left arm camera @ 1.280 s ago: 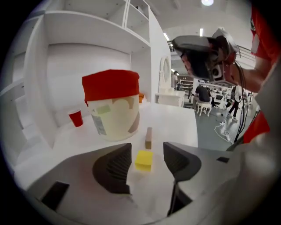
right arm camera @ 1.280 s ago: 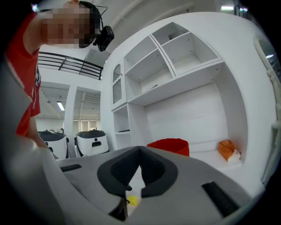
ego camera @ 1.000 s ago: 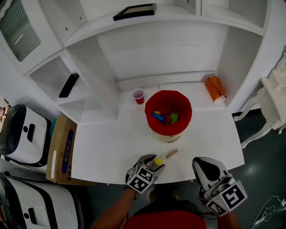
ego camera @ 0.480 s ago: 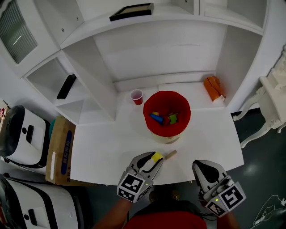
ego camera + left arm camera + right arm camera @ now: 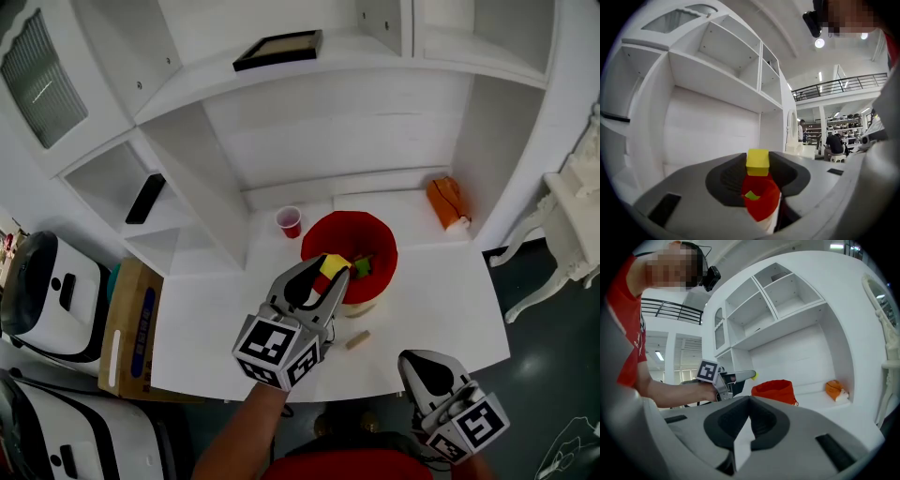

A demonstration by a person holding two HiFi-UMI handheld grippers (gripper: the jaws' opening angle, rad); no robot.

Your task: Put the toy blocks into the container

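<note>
Your left gripper (image 5: 325, 272) is clamped on a yellow block (image 5: 334, 265), which hangs just above the near rim of the red container (image 5: 382, 234). Inside it at least 1 green block (image 5: 364, 267) shows, so part of the job looks done. 1 wooden block (image 5: 357, 339) lies just in front of the container, not yet collected. Your left forearm reaches forward toward the container. Your right gripper (image 5: 422, 364) is closed and empty, well back from the container.

We can read no words, numbers or brand names anywhere; the blue print on the cardboard box (image 5: 127, 319) at the left is too small and blurred for us to make out
</note>
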